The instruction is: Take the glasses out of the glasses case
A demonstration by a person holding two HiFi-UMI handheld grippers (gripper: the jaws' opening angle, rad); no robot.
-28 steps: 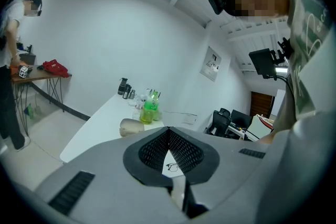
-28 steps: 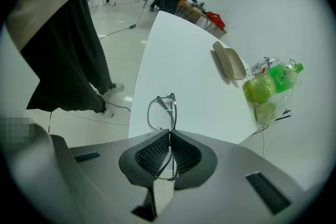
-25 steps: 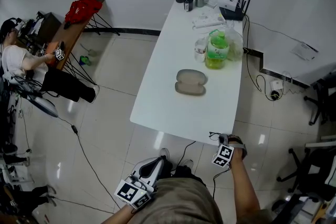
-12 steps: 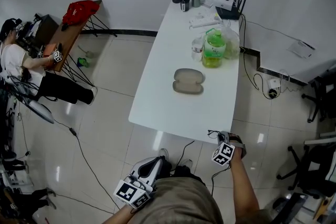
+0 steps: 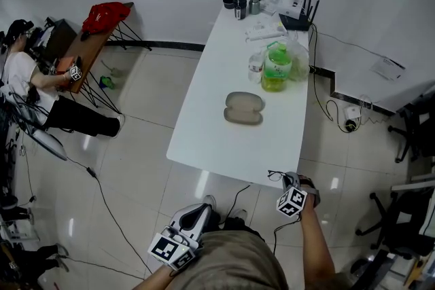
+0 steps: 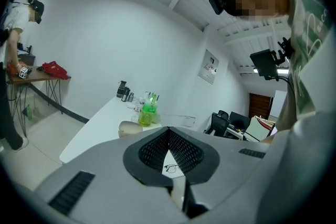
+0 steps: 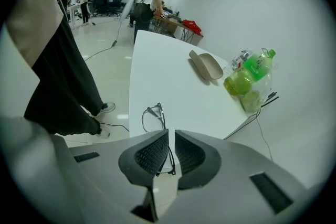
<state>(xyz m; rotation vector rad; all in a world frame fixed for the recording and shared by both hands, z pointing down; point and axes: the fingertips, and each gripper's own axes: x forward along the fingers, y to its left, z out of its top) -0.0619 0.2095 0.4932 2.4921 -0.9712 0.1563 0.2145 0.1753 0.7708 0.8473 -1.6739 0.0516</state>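
Right claw [image 7: 171,136]: closed to a narrow gap, clamping one temple arm of the glasses [image 7: 155,118]. The glasses are at the worktop [image 5: 224,139] edge, well apart from the open glasses case [image 5: 245,107]. Left claw [image 6: 168,129]: jaws together, nothing held, farther from the case

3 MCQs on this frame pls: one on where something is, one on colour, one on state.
1. Where are the glasses?
A) on the floor
B) in the right gripper, at the table's near corner
C) on a chair

2. What colour is the big bottle?
A) red
B) green
C) blue

3. The glasses case is:
A) shut
B) open with glasses inside
C) open, nothing in it

Key:
1 B: the right gripper view shows its jaws pinching a temple.
2 B: both the head view and the right gripper view show it green.
3 C: the head view shows both halves spread and bare.
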